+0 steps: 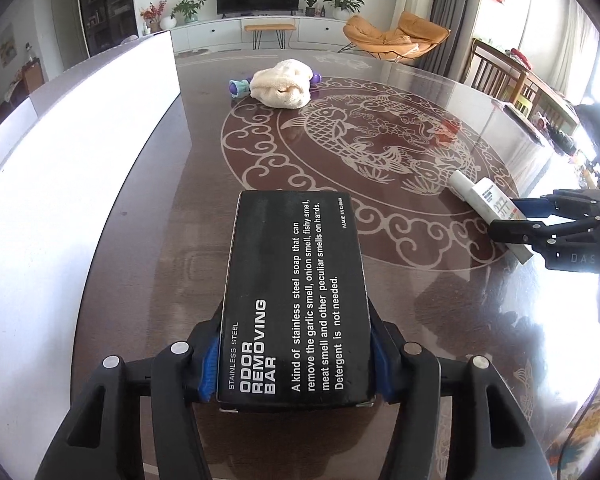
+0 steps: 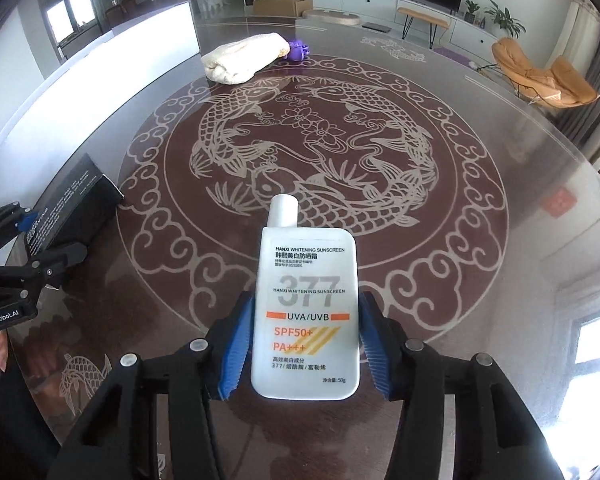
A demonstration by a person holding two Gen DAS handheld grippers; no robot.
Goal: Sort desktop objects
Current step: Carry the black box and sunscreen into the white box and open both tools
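Note:
My left gripper (image 1: 296, 364) is shut on a black box (image 1: 296, 296) labelled odor removing bar, held above the table. My right gripper (image 2: 304, 344) is shut on a white sunscreen bottle (image 2: 306, 312), its cap pointing away from me. In the left wrist view the right gripper (image 1: 518, 218) with the bottle (image 1: 486, 200) is at the right. In the right wrist view the left gripper (image 2: 32, 232) with the box (image 2: 72, 204) is at the left. A cream towel (image 1: 282, 84) lies at the far side with a purple toy (image 2: 298, 50) behind it.
The dark glass table (image 2: 460, 260) carries a fish pattern. A long white box (image 1: 80, 152) stands along the table's left side. Chairs (image 1: 504, 76) stand at the far right edge.

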